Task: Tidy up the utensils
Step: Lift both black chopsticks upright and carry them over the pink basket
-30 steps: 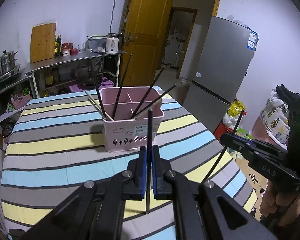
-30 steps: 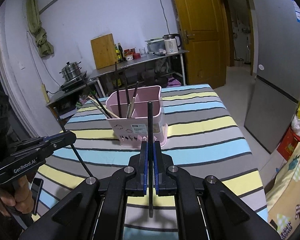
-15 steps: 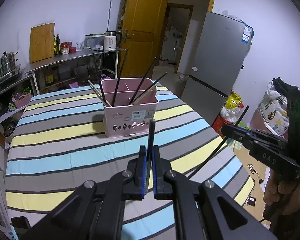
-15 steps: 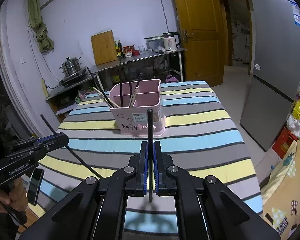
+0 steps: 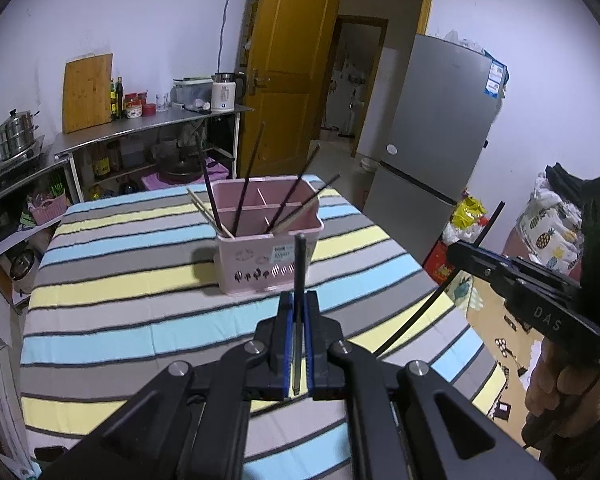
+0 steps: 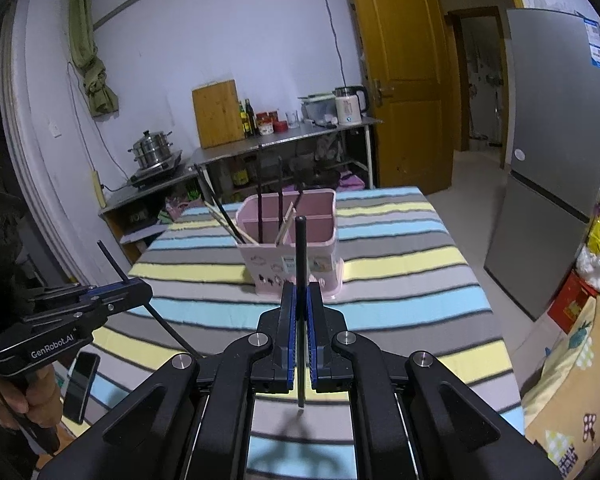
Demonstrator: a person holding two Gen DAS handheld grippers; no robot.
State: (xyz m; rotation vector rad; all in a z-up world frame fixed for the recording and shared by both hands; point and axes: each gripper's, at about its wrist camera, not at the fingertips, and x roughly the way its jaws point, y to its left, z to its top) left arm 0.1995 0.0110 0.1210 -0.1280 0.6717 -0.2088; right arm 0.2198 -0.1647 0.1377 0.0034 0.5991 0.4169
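A pink divided utensil holder (image 5: 260, 264) stands on the striped tablecloth (image 5: 140, 300), with several black and wooden chopsticks leaning in its compartments. In the left wrist view my left gripper (image 5: 298, 300) is shut on a black chopstick (image 5: 300, 264) that stands upright between the blue pads, short of the holder. My right gripper (image 5: 460, 252) shows at the right, off the table edge, pinching another black chopstick (image 5: 466, 268). In the right wrist view the right gripper (image 6: 301, 292) is shut on its upright black chopstick (image 6: 301, 248) in front of the holder (image 6: 324, 248). The left gripper (image 6: 140, 292) is at the left.
A phone (image 6: 82, 384) lies near the table's left corner. A steel shelf (image 6: 284, 140) with a kettle, bottles and a cutting board runs along the back wall. A grey fridge (image 5: 432, 140) and a yellow door (image 5: 288, 80) stand beyond the table's right side.
Both grippers have drawn back and slightly up from the pink holder, which now looks smaller and farther off. Each still grips its chopstick.
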